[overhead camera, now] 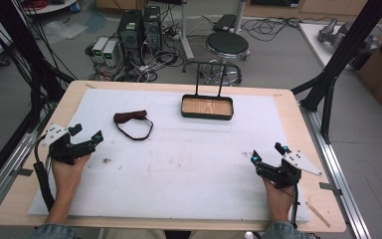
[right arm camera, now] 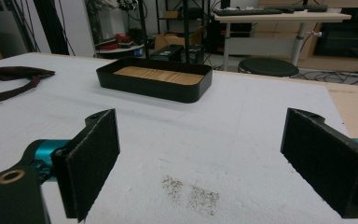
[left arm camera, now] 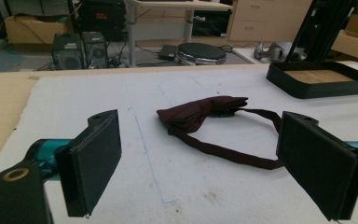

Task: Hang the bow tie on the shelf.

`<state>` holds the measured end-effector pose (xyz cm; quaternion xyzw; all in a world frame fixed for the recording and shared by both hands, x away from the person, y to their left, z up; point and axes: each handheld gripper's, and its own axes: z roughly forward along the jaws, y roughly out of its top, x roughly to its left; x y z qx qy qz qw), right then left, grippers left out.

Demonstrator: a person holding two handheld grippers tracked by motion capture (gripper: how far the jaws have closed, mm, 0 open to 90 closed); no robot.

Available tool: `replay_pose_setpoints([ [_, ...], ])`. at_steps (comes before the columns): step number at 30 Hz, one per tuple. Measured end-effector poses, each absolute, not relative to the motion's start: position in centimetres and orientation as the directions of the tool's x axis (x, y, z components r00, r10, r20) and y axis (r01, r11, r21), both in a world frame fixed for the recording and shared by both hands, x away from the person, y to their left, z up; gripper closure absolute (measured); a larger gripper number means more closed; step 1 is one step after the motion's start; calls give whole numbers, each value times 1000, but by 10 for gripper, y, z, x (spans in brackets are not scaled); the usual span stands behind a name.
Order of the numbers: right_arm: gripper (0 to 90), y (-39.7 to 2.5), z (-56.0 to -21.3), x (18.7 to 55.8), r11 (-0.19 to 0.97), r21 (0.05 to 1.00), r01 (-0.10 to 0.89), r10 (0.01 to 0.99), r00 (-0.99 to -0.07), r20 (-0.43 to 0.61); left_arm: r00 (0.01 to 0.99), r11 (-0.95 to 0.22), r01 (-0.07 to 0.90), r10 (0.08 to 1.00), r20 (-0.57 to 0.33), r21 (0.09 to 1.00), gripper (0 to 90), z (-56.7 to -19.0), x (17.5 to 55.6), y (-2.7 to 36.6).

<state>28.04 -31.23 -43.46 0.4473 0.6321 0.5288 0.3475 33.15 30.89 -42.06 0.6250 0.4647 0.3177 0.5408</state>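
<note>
Both grippers rest low over the white foam mat (overhead camera: pixel 189 164) with their jaws spread wide and nothing between them. Left gripper (overhead camera: pixel 85 135) sits near the table's left edge, facing the dark red bow tie (overhead camera: pixel 132 117), which lies flat on the mat just ahead of it, strap looped toward the person. Right gripper (overhead camera: pixel 267 152) hovers at the right, well apart from the black tray (overhead camera: pixel 207 114) at the far side.

A wooden table (overhead camera: pixel 15 201) carries a white foam sheet (overhead camera: pixel 189 164), with a dark red bow tie (overhead camera: pixel 131 117) and black tray (overhead camera: pixel 207 115) on it.
</note>
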Motion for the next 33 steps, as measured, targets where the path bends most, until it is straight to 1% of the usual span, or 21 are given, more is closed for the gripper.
replay_pose_setpoints([
  [8, 107, -311, -435, 280, 40, 978, 203, 933, -358, 36, 423, 1, 219, 901, -96, 976, 160, -409, 346, 309],
  [17, 107, -311, -435, 280, 45, 978, 205, 933, -358, 32, 489, -35, 252, 867, -96, 967, 163, -401, 387, 307],
  [21, 107, -311, -435, 280, 45, 978, 205, 934, -357, 32, 529, -39, 254, 842, -105, 966, 224, -397, 406, 303],
  [25, 107, -311, -435, 280, 45, 977, 207, 933, -359, 33, 557, -62, 256, 825, -94, 965, 230, -393, 423, 297],
  [29, 107, -311, -435, 281, 43, 977, 209, 932, -362, 36, 601, -75, 263, 793, -103, 962, 272, -394, 439, 293],
  [33, 107, -311, -435, 281, 42, 977, 210, 931, -364, 38, 634, -112, 281, 767, -97, 953, 274, -398, 457, 286],
])
